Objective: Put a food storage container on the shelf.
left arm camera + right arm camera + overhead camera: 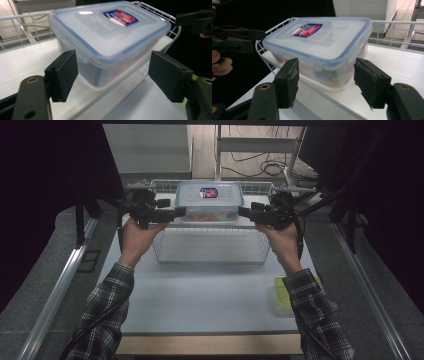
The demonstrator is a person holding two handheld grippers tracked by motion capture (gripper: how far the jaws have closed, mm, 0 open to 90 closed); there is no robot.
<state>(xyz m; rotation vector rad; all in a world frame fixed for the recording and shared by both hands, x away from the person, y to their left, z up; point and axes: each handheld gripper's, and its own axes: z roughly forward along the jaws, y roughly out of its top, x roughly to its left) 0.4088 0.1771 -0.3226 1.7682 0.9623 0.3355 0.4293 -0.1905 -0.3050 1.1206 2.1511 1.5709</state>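
A clear plastic box with a blue-edged lid and a red and blue label stands on a white surface at the back of a wire basket. My left gripper is at the box's left end and my right gripper at its right end, both pointing inward. In the left gripper view the box lies just ahead of my left gripper, whose jaws are open with gaps on both sides. In the right gripper view my right gripper is likewise open in front of the box, its pads clear of the box.
A small container with a yellow-green lid sits near the table's right edge, partly under the right sleeve. The white table runs from the basket to the front edge. Metal rails flank the table, and cables lie on the floor behind it.
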